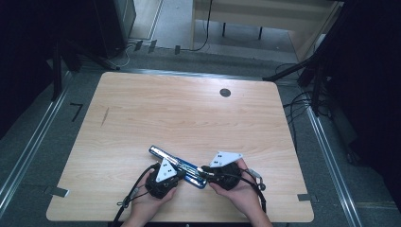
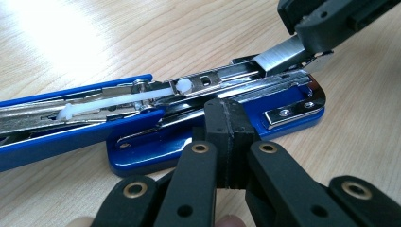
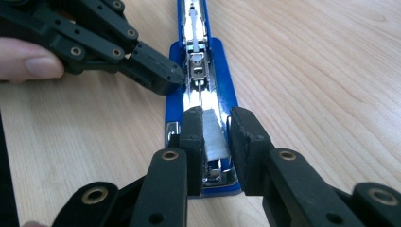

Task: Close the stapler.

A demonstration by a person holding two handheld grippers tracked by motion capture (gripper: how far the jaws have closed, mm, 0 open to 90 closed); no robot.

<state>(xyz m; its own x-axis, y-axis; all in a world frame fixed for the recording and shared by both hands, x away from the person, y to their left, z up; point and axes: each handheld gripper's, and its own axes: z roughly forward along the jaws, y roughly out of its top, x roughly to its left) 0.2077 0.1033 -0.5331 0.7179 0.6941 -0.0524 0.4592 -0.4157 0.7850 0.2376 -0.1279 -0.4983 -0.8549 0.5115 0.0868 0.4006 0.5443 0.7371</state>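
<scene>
Here, blue stapler point(image 1: 177, 166) opened flat, chrome staple channel point(image 2: 222, 80) exposed

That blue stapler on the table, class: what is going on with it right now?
A person works on an opened blue stapler lying on the wooden table, a hand-held gripper in each hand. The left gripper, its jaws shut, presses against the side of the stapler's base. The right gripper straddles the front end, where a strip of staples sits between its jaws; the right pad stands clear of it. The stapler's cover is swung open, showing the metal magazine.
</scene>
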